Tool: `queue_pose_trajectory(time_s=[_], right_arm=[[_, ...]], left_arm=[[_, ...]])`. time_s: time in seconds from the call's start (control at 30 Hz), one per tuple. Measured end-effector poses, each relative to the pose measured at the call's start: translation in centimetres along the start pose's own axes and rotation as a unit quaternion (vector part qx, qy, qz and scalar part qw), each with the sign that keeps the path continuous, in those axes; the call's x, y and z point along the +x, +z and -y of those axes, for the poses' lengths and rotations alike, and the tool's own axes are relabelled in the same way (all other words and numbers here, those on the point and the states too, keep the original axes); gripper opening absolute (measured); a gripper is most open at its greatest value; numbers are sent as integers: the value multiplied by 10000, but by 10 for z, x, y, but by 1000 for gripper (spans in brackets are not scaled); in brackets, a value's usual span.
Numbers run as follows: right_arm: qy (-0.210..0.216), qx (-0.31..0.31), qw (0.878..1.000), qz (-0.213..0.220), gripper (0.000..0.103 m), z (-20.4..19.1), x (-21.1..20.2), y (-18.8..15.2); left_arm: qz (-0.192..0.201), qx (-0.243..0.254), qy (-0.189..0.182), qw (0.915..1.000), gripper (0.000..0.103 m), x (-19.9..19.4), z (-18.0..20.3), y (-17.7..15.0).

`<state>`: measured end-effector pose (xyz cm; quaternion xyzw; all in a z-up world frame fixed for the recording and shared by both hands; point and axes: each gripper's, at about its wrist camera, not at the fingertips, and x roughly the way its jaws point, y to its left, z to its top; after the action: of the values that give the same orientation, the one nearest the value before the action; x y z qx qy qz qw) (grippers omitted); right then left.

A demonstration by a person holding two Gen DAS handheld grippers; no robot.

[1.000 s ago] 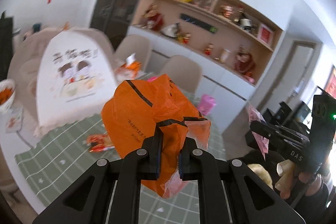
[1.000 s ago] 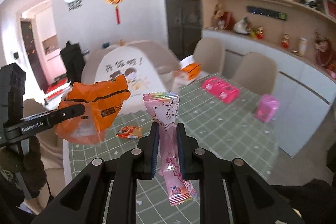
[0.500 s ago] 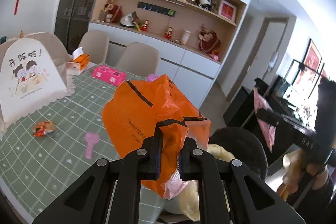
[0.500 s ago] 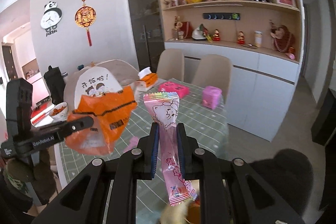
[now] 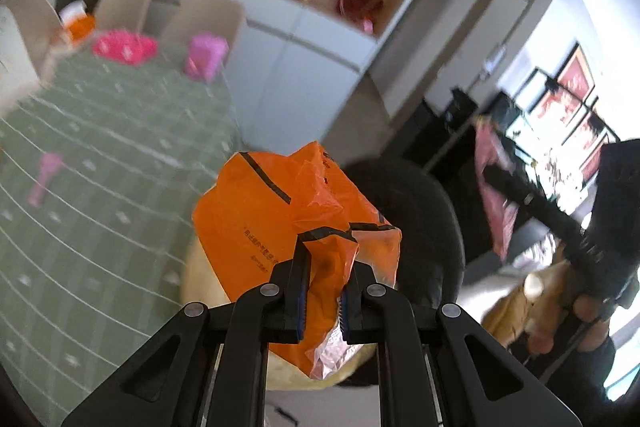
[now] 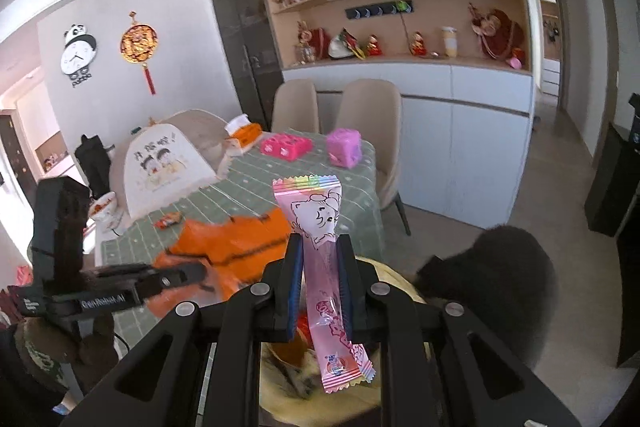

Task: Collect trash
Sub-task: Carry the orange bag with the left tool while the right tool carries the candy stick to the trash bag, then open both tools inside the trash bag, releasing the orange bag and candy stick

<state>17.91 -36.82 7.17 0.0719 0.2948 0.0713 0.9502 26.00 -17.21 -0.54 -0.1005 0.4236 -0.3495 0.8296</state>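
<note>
Gripping orange bag (image 5: pixel 280 227) in left gripper (image 5: pixel 323 297) | right gripper (image 6: pixel 319 287) clamps pink wrapper (image 6: pixel 324 267) over yellow bin (image 6: pixel 394 277)

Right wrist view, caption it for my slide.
Right tongs grip a pink candy wrapper above a yellow bin.

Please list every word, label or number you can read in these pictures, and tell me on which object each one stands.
"GenRobot.AI": on the left tongs, along the black arm.
Food cover: dark Chinese characters above two cartoon children, too small to read.
Orange bag: one line of small dark print, unreadable.
Pink wrapper: red print near its bottom end, unreadable.
Panda clock: small word under the dial, unreadable.
</note>
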Motion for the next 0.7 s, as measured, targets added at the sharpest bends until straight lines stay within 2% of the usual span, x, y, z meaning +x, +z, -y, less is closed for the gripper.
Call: queue_pose_trajectory(time_s=[0.1,0.23,0.3,0.4,0.5,0.53,0.57,0.7], right_arm=[[0,143,9999,-91,15,22,7,-11],[47,310,9989,-357,15,41,29,-28],[135,395,9975,-576,15,45,43,-37],[265,331,9955,-842,15,44,61,-47],[542,466,9926,-978,15,41,79,-50],[695,544,9907,-1035,15,39,86,-51],[850,593,9884,-1107,15,36,94,-51],[1302,548,9776,-1559,15,14,128,-68]], left_arm=[[-491,47,117,9987,12,47,7,-20],[-1088,-2,593,9923,12,99,-1,-46],[-1130,-208,687,9910,12,108,-9,-52],[-1034,-506,452,9923,12,101,-16,-55],[-891,-593,201,9941,30,80,-20,-55],[-839,-592,216,9945,43,71,-20,-57],[-795,-580,223,9949,50,65,-20,-58],[-618,-537,232,9964,52,35,-22,-55]])
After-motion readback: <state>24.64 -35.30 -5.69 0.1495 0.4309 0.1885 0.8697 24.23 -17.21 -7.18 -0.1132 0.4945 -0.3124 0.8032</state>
